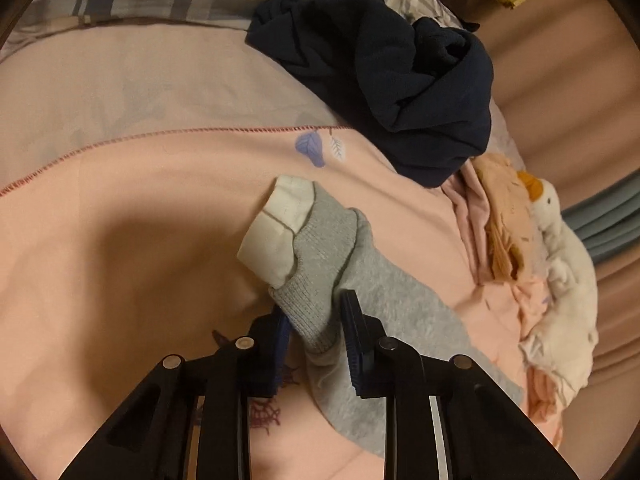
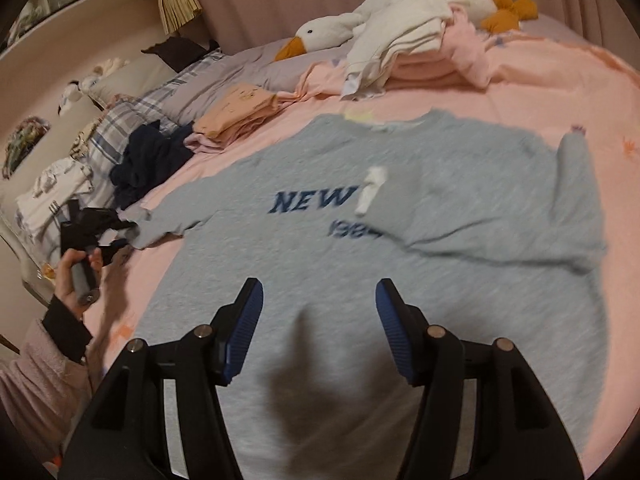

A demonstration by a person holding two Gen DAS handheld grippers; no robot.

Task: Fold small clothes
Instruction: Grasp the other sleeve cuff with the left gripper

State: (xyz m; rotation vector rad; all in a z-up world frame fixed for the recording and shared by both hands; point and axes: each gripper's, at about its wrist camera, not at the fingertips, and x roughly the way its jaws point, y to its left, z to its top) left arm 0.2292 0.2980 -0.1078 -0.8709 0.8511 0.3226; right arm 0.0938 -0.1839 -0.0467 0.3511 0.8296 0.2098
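Right now the left hand-held gripper [image 1: 316, 320] is pinching the gray sleeve [image 1: 320, 264] with the white cuff [image 1: 276, 228], out at the left side of the gray sweatshirt [image 2: 360, 272]. The sweatshirt is lying flat on the pink bed [image 2: 560, 80], front side up, with blue letters showing. Its other sleeve [image 2: 472, 208] is already lying folded across the chest. So one sleeve looks done, and the left one is just getting started. The body is not folded yet. The right hand-held gripper [image 2: 320, 328] is hanging over the bottom of the sweatshirt with its jaws apart, holding nothing. Farther back, some folded clothes [image 2: 236, 116] are sitting in a pile, and a dark blue heap [image 1: 384, 76] is waiting.
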